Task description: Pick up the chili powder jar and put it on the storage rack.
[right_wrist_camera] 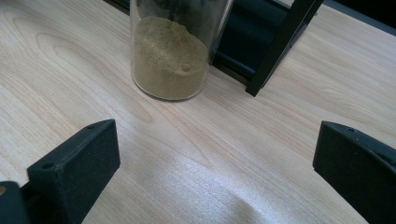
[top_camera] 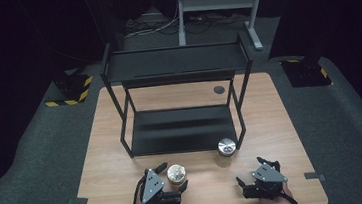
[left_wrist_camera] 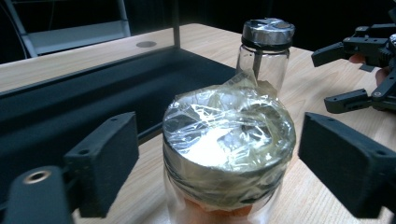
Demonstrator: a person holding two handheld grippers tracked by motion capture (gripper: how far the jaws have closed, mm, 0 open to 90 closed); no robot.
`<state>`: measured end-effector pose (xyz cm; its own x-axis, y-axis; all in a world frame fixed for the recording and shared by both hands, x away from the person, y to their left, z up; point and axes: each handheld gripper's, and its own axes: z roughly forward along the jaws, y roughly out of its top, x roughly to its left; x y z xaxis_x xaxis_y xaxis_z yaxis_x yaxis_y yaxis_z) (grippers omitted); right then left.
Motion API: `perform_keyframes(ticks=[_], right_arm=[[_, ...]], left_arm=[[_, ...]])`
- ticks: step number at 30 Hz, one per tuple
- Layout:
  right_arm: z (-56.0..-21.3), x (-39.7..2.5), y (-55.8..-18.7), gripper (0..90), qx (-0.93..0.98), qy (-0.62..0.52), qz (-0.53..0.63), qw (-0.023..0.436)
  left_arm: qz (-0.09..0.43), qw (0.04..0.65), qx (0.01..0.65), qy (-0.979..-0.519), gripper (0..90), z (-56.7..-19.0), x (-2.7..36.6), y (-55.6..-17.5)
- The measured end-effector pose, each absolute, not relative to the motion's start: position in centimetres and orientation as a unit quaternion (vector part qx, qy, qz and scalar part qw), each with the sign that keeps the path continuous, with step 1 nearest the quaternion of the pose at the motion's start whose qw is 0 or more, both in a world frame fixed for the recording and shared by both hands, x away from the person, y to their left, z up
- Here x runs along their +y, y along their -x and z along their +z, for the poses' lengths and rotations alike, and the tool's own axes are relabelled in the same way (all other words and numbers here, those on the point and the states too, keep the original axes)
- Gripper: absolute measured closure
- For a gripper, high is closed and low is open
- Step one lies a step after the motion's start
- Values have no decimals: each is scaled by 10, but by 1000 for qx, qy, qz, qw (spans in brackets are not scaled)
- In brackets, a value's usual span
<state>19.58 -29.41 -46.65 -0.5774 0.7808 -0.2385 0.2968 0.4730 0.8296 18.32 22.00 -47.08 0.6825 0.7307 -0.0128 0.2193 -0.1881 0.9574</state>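
From the high view, a light wooden tabletop (top_camera: pixel 283 137) carries a black two-tier metal shelf rack (top_camera: pixel 179 102) set toward its far edge. Near the near edge, left of centre, stands a clear glass jar with a crinkled plastic-film-covered top (top_camera: pixel 176 173). The left gripper (top_camera: pixel 173 177) reaches around it from the near side, its jaws spread wide on either side of the jar and gripping nothing. A second clear glass jar with a shiny silver lid (top_camera: pixel 226 147) stands just beside the rack's front right leg. The right gripper (top_camera: pixel 257 170) sits near the near right corner, well apart from both jars, jaws spread and empty.

In the left gripper view, the film-covered jar (left_wrist_camera: pixel 229 140) stands between the two black jaws with a gap on each side; neither pad touches the glass. Behind it is the silver-lidded jar (left_wrist_camera: pixel 266 49), next to the rack's dark lower shelf (left_wrist_camera: pixel 70 98). The right gripper (left_wrist_camera: pixel 348 77) shows at the right edge, held by a hand, its jaws apart.

In the right gripper view, the jaws stand wide apart over bare wood, holding nothing. Ahead is the lower part of the silver-lidded jar (right_wrist_camera: pixel 170 56), partly filled with tan powder, just beside the rack's black front leg (right_wrist_camera: pixel 282 46).
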Motion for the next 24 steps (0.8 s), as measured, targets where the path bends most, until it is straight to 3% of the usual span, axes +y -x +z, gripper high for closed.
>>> perform_keyframes(ticks=[8, 24], right_arm=[[-466, -294, -196, 0, 800, -338, 387, 311], [-466, -295, -197, 0, 800, -337, 388, 310]], left_arm=[[233, 557, 325, -728, 328, -476, 221, -181], [229, 565, 328, -722, 348, -478, 225, -181]])
